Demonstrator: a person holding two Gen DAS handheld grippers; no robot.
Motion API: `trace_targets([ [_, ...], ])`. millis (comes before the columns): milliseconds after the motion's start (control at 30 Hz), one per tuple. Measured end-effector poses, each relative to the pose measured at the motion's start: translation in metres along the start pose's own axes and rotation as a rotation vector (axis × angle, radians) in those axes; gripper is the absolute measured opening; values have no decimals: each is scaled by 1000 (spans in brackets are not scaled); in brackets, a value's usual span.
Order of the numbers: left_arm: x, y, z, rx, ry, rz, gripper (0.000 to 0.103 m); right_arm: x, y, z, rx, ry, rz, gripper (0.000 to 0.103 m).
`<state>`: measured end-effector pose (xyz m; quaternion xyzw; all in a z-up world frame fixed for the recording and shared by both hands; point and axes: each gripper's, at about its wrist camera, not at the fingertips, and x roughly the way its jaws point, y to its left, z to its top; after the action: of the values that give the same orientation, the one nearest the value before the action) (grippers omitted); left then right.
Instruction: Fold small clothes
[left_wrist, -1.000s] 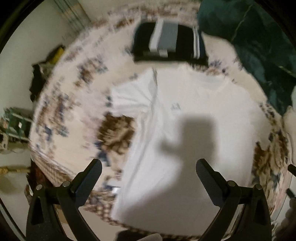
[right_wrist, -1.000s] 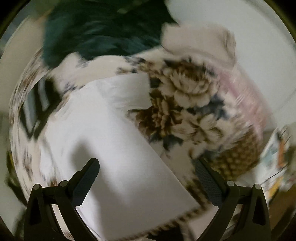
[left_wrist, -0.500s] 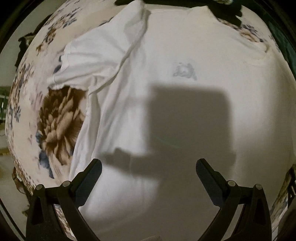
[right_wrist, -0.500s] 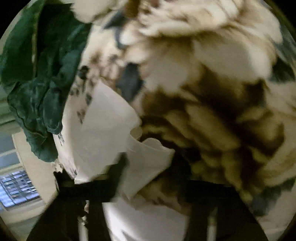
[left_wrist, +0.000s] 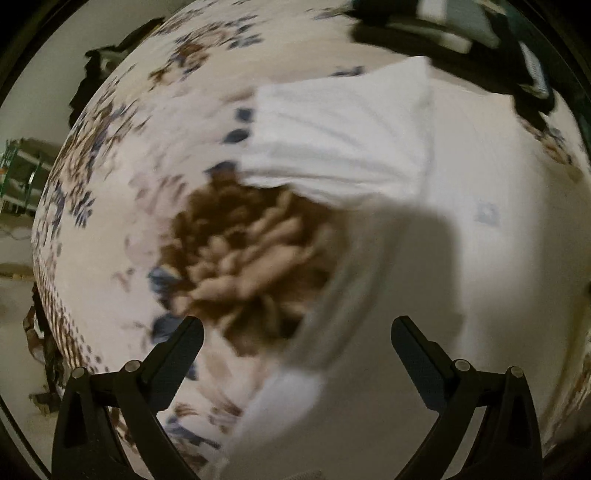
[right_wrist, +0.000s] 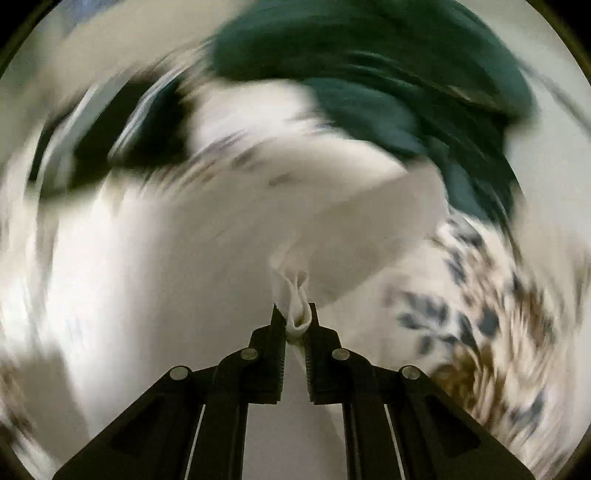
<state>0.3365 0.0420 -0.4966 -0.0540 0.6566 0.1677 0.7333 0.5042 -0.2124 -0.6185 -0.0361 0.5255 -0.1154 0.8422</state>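
In the right wrist view the right tongs (right_wrist: 294, 320) are closing, their pads already pinching a bunched fold of the white T-shirt (right_wrist: 166, 258) between them. From that pinch the cloth lifts and fans away across the blurred frame. Beyond it, a dark green garment (right_wrist: 388, 85) lies heaped at the far side, and a black garment with pale stripes (right_wrist: 122, 140) sits to the far left, both on the floral blanket (right_wrist: 480, 314).

In the left wrist view the left tongs (left_wrist: 297, 334) stand wide apart with nothing clamped, hovering over the shirt's side edge where it meets a large brown flower on the blanket (left_wrist: 110, 229). The white T-shirt (left_wrist: 480, 277) lies spread flat to the right, one short sleeve (left_wrist: 340, 133) stretched out farther off. Past it lies the black striped garment (left_wrist: 443, 33).
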Motion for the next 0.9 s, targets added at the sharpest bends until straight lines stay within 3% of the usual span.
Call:
trace_targets([
  [33,1,11,-1,-13,10,1,103,7,18,-7,-73,28,-11,9],
  [67,5,19,-1,-24,15,2,103,25,45,-12,-171,116,-15,10],
  [133,21,26,6,-42,19,1,103,38,63,-25,-229,203,4,22],
  [167,23,37,4,-58,22,-1,103,34,65,-28,-225,195,6,26],
  [233,33,41,7,-97,38,-33,103,21,58,-31,-166,199,84,58],
  [267,37,40,7,-121,48,-60,103,15,49,-34,-111,213,134,65],
  [333,49,59,14,-222,83,-187,103,5,24,-46,-8,244,178,69],
  [433,70,89,27,-461,136,-457,103,-3,-1,-58,100,297,179,69],
  [500,80,102,39,-594,114,-599,103,-4,-12,-66,152,317,186,69],
  [600,86,107,69,-681,45,-700,102,3,-25,-76,223,355,178,69],
  [667,81,96,83,-697,-4,-735,89,8,-33,-81,281,375,173,69],
  [700,81,93,96,-689,-24,-741,58,8,-37,-85,300,380,172,69],
  [733,86,92,111,-670,-36,-750,18,9,-41,-87,330,386,171,69],
  [767,86,87,118,-650,-37,-731,3,9,-44,-89,350,387,170,69],
  [900,56,78,139,-557,-160,-658,4,4,-66,-97,416,381,160,69],
])
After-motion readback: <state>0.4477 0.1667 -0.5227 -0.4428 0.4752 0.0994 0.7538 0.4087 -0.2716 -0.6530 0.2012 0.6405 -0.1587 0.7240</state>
